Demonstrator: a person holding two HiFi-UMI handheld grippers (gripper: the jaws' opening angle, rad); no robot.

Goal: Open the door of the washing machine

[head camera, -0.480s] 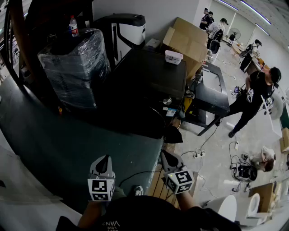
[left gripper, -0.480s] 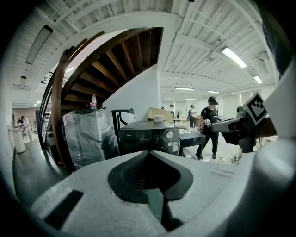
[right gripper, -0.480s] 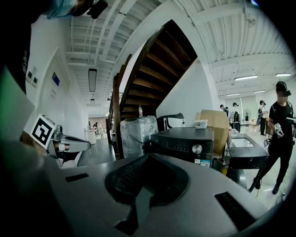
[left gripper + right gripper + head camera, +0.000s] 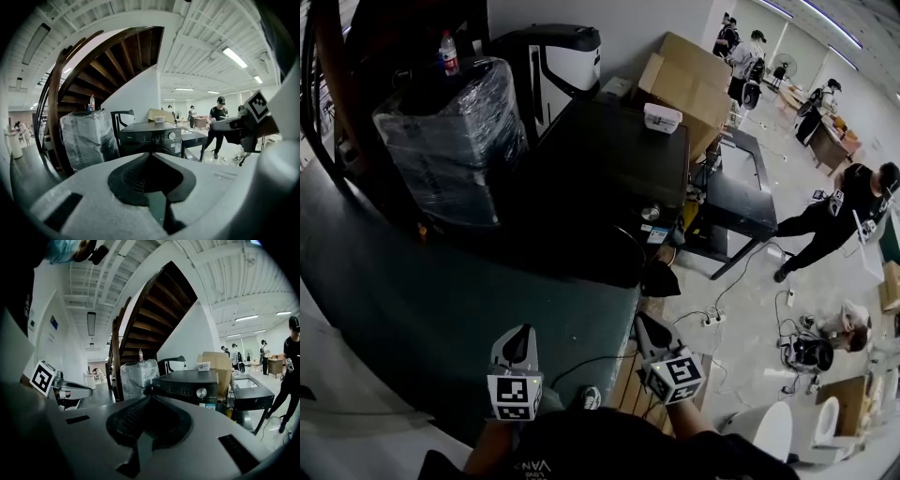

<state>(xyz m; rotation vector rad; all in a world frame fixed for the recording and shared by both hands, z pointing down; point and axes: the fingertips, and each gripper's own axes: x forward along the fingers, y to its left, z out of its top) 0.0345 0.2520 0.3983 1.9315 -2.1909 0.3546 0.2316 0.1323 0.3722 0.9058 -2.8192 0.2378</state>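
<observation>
- Left gripper (image 4: 517,336), 7 o'clock in head view: jaws pressed together, nothing between them; barely dipped since half-second back.
- Washing machine (image 4: 609,178), 12 o'clock: well apart from both tools, unmoved.
- Right gripper (image 4: 649,328), 5 o'clock: jaws likewise closed, empty, same spot.
- Only real change: bystander (image 4: 842,217), 3 o'clock, stepped further right.
- Judgement: approach not begun, door (image 4: 602,255) untouched.
- Door front dark, handle indistinct; in both gripper views, lower door cut off behind gripper bodies.
</observation>
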